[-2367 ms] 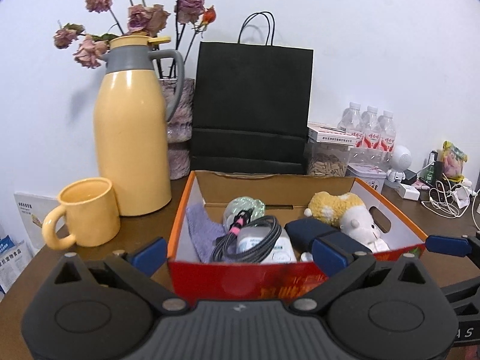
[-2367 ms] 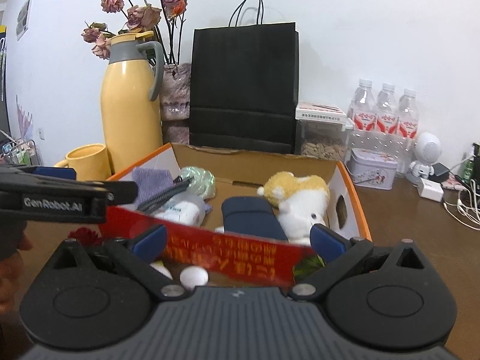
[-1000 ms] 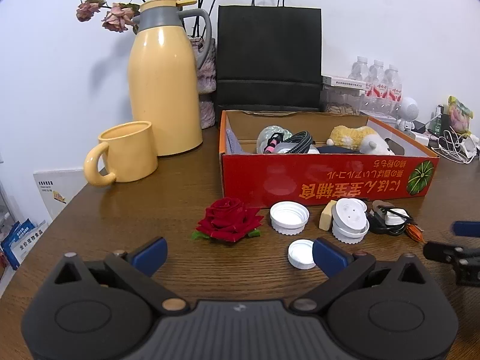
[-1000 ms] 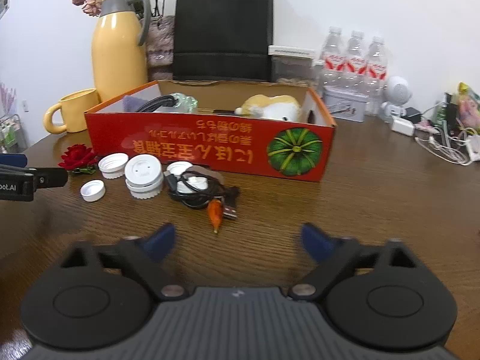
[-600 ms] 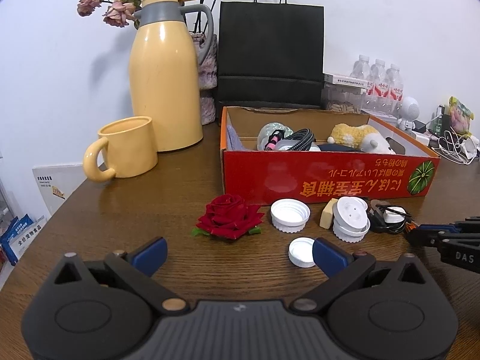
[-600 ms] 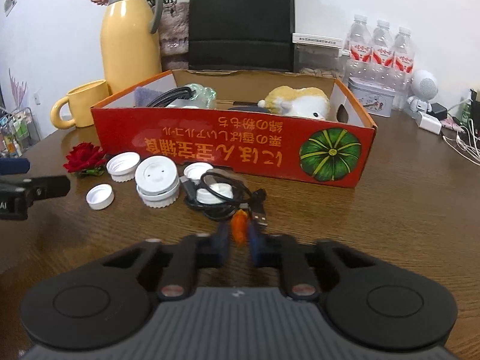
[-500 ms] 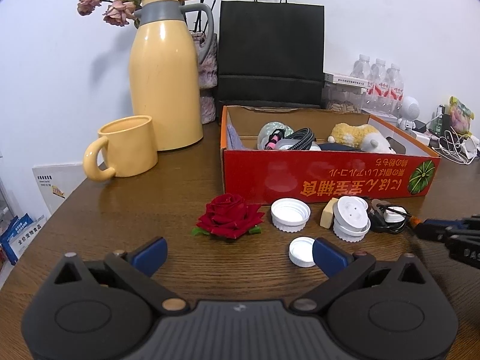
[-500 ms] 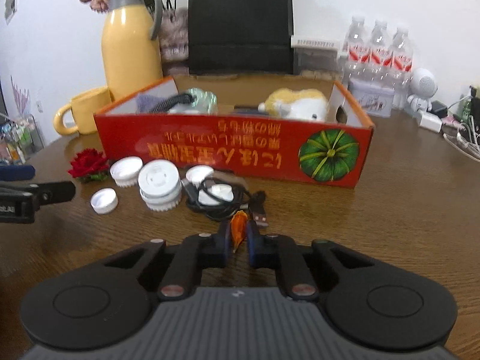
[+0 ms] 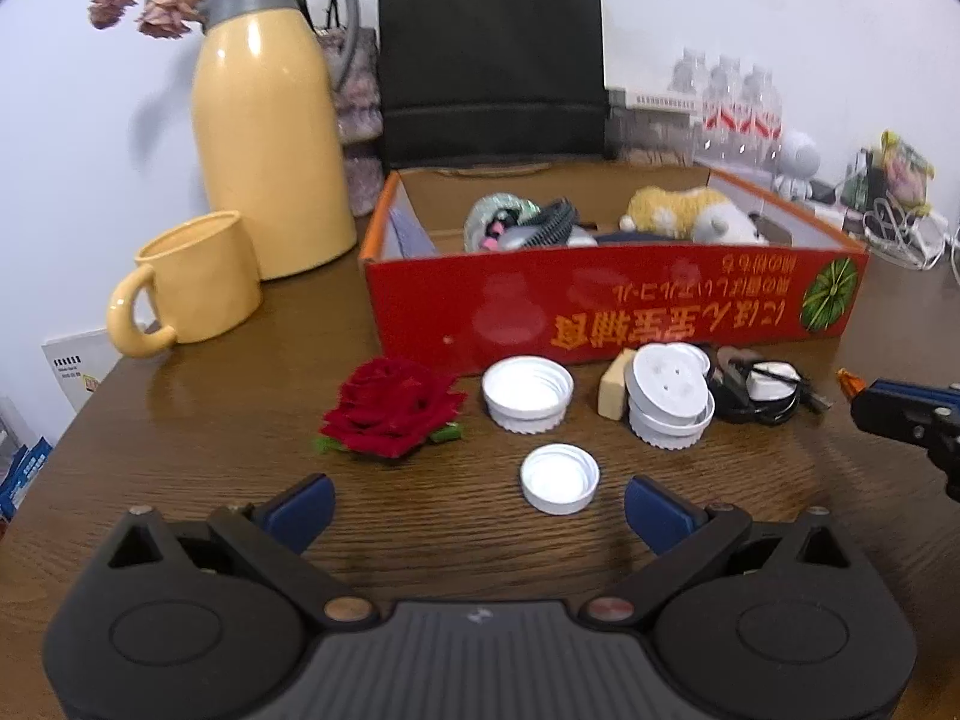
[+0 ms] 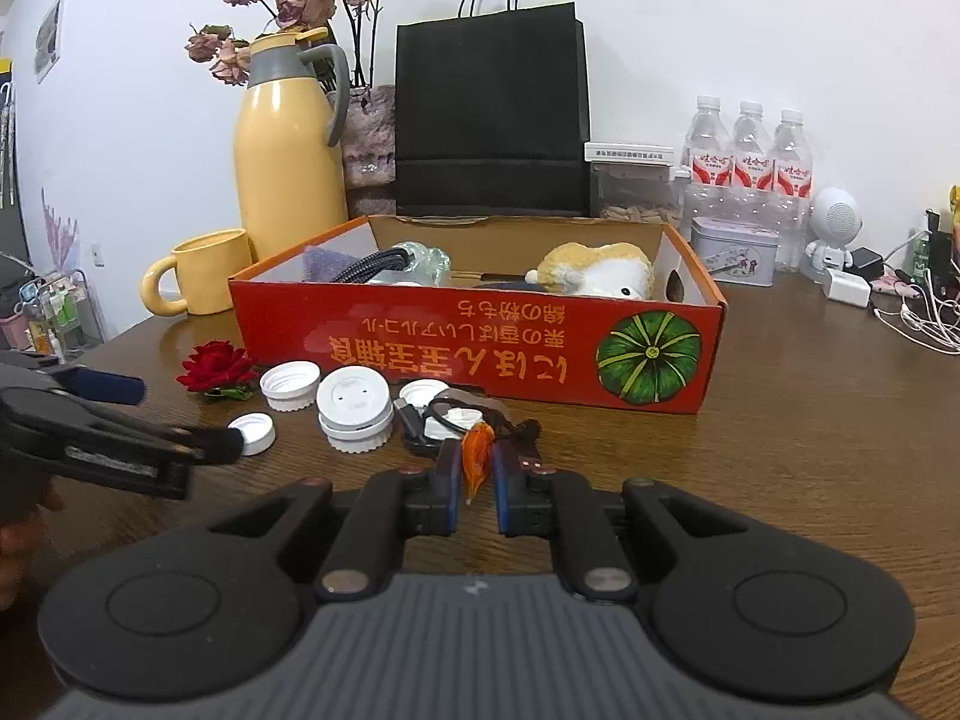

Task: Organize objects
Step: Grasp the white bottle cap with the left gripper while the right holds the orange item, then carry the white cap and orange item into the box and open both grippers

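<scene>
Listing your items by size, each placed against the red box (image 10: 480, 354):

1. Counter (image 10: 810, 420), brown wood grain; the red box stands on it, open at the top, its printed long side facing you.
2. Black paper bag (image 10: 489, 120), upright behind the box against the wall.
3. Yellow thermos jug (image 10: 288, 150), grey collar and handle, behind the box's left end.
4. Yellow mug (image 10: 207, 270), left of the box, in front of the jug.
5. Plush toy (image 10: 600, 276), cream and tan, lying inside the box toward its right end; a coiled dark cable (image 9: 555, 219) and a purple cloth (image 10: 327, 264) lie inside toward its left end.
6. Red fabric rose (image 9: 393, 405), on the counter in front of the box's left corner.
7. White lids: one wide lid (image 9: 528, 393) just in front of the box, a stacked pair (image 9: 669, 399) to its right, one small cap (image 9: 559, 478) nearer you, apart from the others.
8. Black cable bundle (image 10: 462, 420), in front of the box, just right of the stacked lids.
9. Orange tag (image 10: 477, 456), at the near edge of that bundle.

Your right gripper (image 10: 477, 489): fingers narrowed, pinching the orange tag. Your left gripper (image 9: 477, 507): fingers spread wide, nothing between them, hovering low in front of the small cap.
</scene>
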Available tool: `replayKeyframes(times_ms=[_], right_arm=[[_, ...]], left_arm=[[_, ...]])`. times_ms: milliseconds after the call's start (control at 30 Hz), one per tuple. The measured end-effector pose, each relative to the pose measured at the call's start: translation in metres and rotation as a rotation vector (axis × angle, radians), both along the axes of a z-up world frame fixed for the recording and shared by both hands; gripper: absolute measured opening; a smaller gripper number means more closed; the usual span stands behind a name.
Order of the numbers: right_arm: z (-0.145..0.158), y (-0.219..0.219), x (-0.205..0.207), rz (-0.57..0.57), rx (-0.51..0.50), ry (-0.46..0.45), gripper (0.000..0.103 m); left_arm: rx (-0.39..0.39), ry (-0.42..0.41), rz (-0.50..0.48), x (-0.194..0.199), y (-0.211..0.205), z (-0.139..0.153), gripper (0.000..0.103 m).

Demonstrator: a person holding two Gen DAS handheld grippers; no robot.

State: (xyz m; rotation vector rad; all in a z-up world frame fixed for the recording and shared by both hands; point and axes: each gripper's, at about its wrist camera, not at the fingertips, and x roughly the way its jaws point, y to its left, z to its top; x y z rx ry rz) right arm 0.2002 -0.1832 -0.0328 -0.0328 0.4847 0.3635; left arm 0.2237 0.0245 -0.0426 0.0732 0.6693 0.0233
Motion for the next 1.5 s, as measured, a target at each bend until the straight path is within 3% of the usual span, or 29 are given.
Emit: replayKeyframes(times_ms=[100, 267, 533, 567, 600, 633, 667, 800, 1233, 1500], right_arm=[[0.000, -0.001, 0.000, -0.001, 0.005, 0.003, 0.011], [-0.001, -0.002, 0.000, -0.001, 0.010, 0.005, 0.011], [-0.002, -0.003, 0.002, -0.006, 0.015, 0.014, 0.011], [-0.002, -0.003, 0.002, -0.006, 0.016, 0.016, 0.011], [-0.002, -0.003, 0.002, -0.006, 0.016, 0.017, 0.011], [-0.002, -0.003, 0.003, -0.006, 0.016, 0.018, 0.011], [-0.002, -0.002, 0.003, -0.006, 0.016, 0.018, 0.011], [-0.002, -0.002, 0.003, -0.007, 0.016, 0.018, 0.011], [0.000, -0.003, 0.003, -0.011, 0.029, -0.003, 0.011], [0.017, -0.001, 0.009, 0.005, 0.059, -0.047, 0.012]], left_arm=[[0.009, 0.033, 0.021, 0.010, -0.004, -0.005, 0.103], [-0.064, 0.052, 0.045, 0.018, 0.002, -0.008, 0.103], [-0.064, 0.060, 0.048, 0.018, 0.001, -0.006, 0.103], [-0.062, 0.054, 0.043, 0.017, 0.000, -0.006, 0.096], [-0.063, 0.039, 0.032, 0.015, -0.001, -0.004, 0.071], [-0.063, 0.019, 0.023, 0.012, -0.002, -0.002, 0.054], [-0.066, 0.006, 0.016, 0.009, -0.004, 0.000, 0.027], [-0.106, 0.001, 0.003, 0.002, -0.005, 0.002, 0.027], [-0.102, -0.072, 0.006, -0.010, -0.011, 0.015, 0.027], [-0.089, -0.149, -0.007, -0.011, -0.019, 0.044, 0.027]])
